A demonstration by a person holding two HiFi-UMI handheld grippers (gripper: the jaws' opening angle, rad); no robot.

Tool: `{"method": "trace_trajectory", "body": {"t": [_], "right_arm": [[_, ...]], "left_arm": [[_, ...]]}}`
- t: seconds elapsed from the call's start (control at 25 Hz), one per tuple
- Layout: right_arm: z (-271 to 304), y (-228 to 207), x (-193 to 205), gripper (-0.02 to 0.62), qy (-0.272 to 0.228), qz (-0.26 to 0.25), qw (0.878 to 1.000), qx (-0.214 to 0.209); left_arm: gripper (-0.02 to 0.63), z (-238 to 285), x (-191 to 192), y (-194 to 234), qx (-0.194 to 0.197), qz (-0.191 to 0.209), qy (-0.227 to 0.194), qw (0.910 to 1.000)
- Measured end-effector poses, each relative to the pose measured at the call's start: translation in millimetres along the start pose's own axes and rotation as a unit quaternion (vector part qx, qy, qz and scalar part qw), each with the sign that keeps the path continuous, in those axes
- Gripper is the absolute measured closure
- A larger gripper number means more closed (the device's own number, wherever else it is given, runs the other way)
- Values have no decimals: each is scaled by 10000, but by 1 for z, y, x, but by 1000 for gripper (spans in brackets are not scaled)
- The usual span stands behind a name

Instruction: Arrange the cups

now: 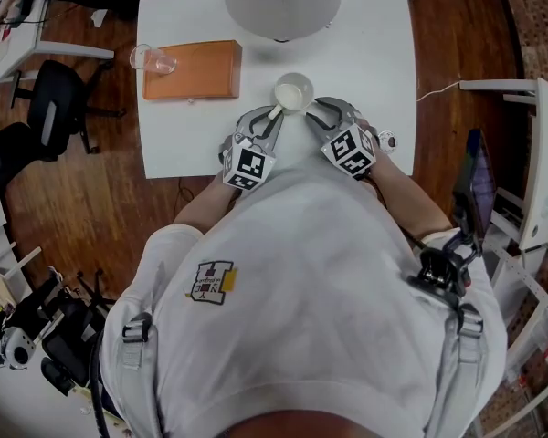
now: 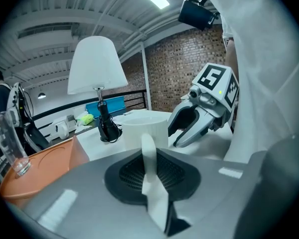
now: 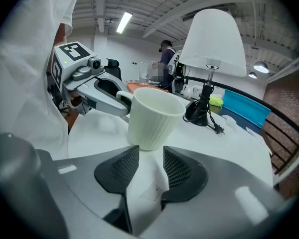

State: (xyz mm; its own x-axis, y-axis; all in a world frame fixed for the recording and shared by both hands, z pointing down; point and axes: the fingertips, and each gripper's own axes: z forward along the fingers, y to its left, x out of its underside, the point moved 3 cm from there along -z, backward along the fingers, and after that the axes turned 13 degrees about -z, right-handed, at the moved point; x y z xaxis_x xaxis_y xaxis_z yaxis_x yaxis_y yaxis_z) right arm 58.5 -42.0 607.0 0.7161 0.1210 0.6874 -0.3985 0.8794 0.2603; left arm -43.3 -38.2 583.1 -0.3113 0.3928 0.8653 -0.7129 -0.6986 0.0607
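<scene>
A white ribbed cup (image 1: 294, 92) stands upright on the white table (image 1: 365, 53), close to its near edge. My left gripper (image 1: 274, 114) is shut on the cup's thin handle (image 2: 148, 153), which sticks up between its dark pads (image 2: 124, 176) in the left gripper view. My right gripper (image 1: 313, 114) is open, its tips just short of the cup's right side. In the right gripper view the cup (image 3: 154, 116) stands just beyond the two parted pads (image 3: 117, 171), with bare table between them. An empty clear glass (image 1: 151, 59) sits at the left end of an orange tray (image 1: 192, 69).
A large white lamp (image 1: 281, 3) with a black base and cord (image 3: 205, 112) stands behind the cup. The orange tray lies to the cup's left. Office chairs (image 1: 59, 103) stand on the wooden floor beyond the table's left edge.
</scene>
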Motion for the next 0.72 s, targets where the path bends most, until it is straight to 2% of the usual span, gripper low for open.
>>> {"method": "trace_trajectory", "body": {"t": [0.52,0.72], "right_arm": [[1,0,-5,453,-80,22,10000,34],[3,0,-7,453,-54,27,10000,-5]], "left_arm": [[574,-8,-15,-4,122,-142,-403,9990],[572,-9,-8,-3,67,-87,-267,9996]]}}
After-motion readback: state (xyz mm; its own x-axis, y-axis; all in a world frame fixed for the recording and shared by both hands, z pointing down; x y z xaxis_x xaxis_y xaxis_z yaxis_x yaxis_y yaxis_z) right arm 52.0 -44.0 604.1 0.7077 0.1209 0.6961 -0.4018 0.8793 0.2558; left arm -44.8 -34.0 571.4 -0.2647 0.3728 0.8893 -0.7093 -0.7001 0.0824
